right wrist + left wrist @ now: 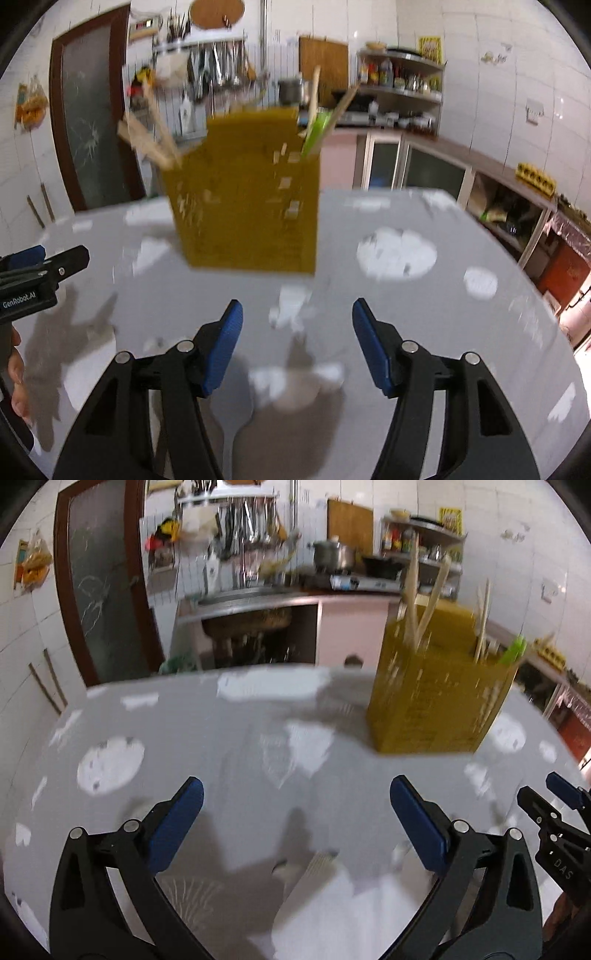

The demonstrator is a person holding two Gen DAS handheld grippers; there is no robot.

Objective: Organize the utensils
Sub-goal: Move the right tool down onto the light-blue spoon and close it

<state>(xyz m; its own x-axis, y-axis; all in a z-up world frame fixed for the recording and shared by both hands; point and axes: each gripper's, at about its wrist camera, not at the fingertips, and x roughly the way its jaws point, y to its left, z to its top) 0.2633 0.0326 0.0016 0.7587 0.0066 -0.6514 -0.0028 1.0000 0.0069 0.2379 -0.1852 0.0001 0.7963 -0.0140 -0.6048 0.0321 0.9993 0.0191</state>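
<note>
Kitchen table (221, 746) | yellow holder (436, 705) ahead, apart | left tool (295, 805) wide, empty | right tool (297, 321) parted, empty

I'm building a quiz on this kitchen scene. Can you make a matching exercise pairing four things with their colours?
Things:
1. utensil holder
2. tablecloth
3. pads of the right tool
4. door frame

Colours:
A. blue
B. dark brown
C. mustard yellow
D. grey with white patches

Pairs: 1-C, 2-D, 3-A, 4-B
</note>
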